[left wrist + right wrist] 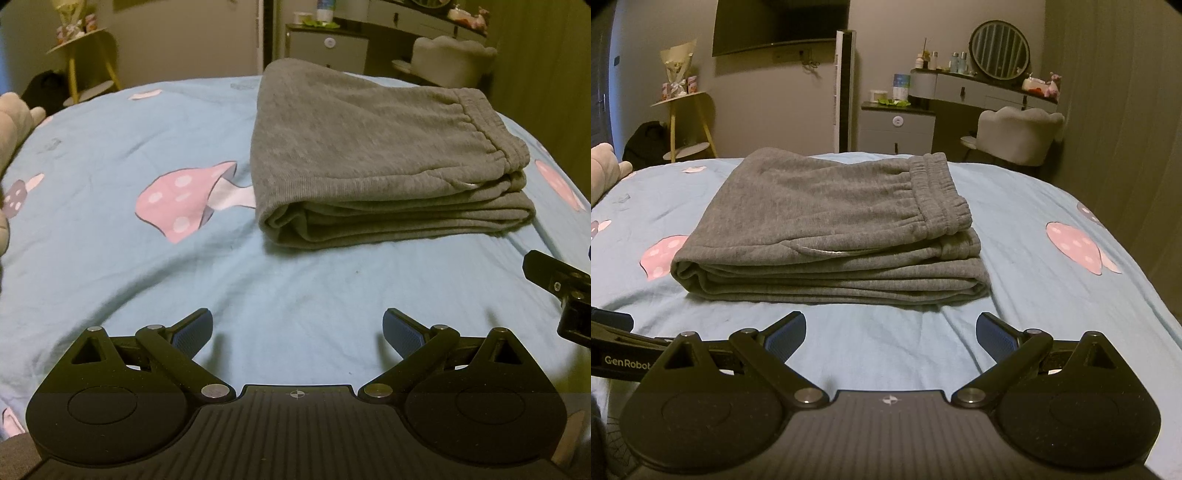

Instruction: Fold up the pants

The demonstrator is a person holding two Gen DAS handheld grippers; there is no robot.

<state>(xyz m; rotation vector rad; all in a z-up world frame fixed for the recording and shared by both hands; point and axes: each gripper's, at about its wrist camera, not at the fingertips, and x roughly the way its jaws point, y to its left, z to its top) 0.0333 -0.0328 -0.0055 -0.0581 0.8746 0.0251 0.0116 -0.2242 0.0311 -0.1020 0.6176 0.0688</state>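
Note:
Grey sweatpants (373, 155) lie folded in a thick stack on the blue mushroom-print bedsheet (110, 258), waistband on top at the right. They also show in the right wrist view (827, 229), centred ahead. My left gripper (297, 332) is open and empty, low over the sheet, short of the stack and to its left. My right gripper (890, 334) is open and empty, just short of the stack's near edge. The right gripper's body shows at the right edge of the left wrist view (561, 295). The left gripper's body shows at the left edge of the right wrist view (613, 350).
A plush toy (14, 122) lies at the bed's left edge. Beyond the bed stand a yellow side table (690, 122), a grey cabinet (895, 127), a vanity with round mirror (999, 50) and a padded chair (1019, 133).

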